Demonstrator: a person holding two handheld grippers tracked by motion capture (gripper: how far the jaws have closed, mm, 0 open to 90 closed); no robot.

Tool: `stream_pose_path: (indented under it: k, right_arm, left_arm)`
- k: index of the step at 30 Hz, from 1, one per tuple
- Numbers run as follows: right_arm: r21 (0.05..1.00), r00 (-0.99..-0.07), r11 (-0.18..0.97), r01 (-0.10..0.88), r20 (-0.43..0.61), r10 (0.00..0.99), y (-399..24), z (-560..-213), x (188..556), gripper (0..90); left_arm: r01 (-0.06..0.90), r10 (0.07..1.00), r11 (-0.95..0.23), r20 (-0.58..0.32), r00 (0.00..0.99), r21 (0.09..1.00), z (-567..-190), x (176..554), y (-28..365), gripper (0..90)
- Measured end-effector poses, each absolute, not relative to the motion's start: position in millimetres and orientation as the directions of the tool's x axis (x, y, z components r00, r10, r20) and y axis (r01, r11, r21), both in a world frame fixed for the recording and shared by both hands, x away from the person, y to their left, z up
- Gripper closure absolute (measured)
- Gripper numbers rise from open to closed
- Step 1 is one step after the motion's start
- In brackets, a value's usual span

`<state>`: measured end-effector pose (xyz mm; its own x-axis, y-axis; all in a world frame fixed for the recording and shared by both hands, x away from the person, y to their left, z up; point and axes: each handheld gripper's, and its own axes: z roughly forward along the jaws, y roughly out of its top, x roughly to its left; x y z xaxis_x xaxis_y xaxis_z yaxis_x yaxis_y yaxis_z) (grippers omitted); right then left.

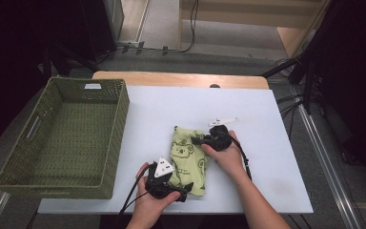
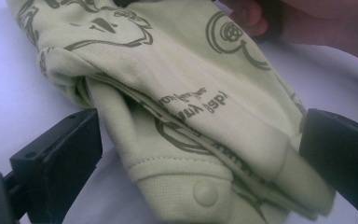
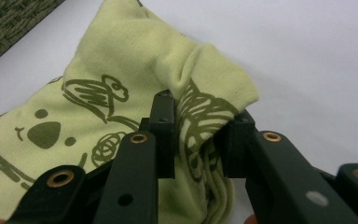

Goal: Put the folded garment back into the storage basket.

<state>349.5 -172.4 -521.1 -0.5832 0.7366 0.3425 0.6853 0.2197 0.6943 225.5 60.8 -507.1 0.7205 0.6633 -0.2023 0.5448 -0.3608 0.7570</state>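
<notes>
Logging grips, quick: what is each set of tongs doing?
Left tongs: open, green garment between them.
Right tongs: closed on the garment's edge.

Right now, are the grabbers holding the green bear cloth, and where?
The right gripper pinches the folded green cloth at a bunched edge. The left gripper has the cloth's snap-button end between its open fingers, not squeezing it.

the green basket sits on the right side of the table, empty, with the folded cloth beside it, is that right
Not quite: the high view shows the green basket on the left side of the table, not the right. It is empty, and the folded cloth lies beside it.
</notes>
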Motion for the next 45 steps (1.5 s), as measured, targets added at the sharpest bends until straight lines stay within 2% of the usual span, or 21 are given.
stream_pose_path:
  k: [10,15,19,22,27,30,33,37,45]
  right_arm:
    - [0.710,-0.512,0.132,0.692,0.352,0.784,-192.8,-520.2,328.3,69.1]
    - [0.719,-0.511,0.115,0.685,0.362,0.779,-196.2,-521.2,324.4,69.1]
    - [0.723,-0.515,0.112,0.682,0.366,0.775,-195.6,-521.4,323.7,69.1]
    - [0.732,-0.527,0.116,0.672,0.362,0.769,-195.0,-521.1,323.3,69.1]
    - [0.740,-0.535,0.122,0.662,0.352,0.768,-194.1,-518.7,321.6,69.2]
    - [0.746,-0.545,0.126,0.653,0.348,0.762,-194.1,-516.7,320.3,69.4]
    - [0.753,-0.557,0.147,0.642,0.326,0.764,-193.2,-514.1,318.0,69.6]
    - [0.762,-0.559,0.143,0.632,0.320,0.765,-194.6,-510.9,316.4,69.7]
    - [0.781,-0.554,0.121,0.613,0.316,0.770,-195.4,-502.8,315.0,69.7]
  left_arm:
    - [0.594,0.679,-0.396,-0.212,0.703,0.700,-511.3,230.9,54.9,0.0]
    - [0.580,0.680,-0.426,-0.177,0.711,0.694,-511.9,229.2,49.6,6.0]
    - [0.554,0.686,-0.449,-0.127,0.717,0.701,-511.5,222.9,44.1,15.8]
    - [0.548,0.677,-0.442,-0.137,0.724,0.711,-511.6,220.5,42.8,30.5]
    - [0.550,0.696,-0.431,-0.124,0.707,0.715,-511.7,219.1,42.0,38.3]
    - [0.519,0.665,-0.453,-0.113,0.738,0.724,-511.2,218.1,41.3,52.9]
    - [0.498,0.652,-0.461,-0.101,0.752,0.735,-510.8,216.9,41.5,62.0]
    - [0.485,0.641,-0.447,-0.109,0.760,0.751,-510.1,216.3,44.8,66.9]
    - [0.426,0.639,-0.403,-0.084,0.764,0.810,-502.1,214.0,52.0,69.6]
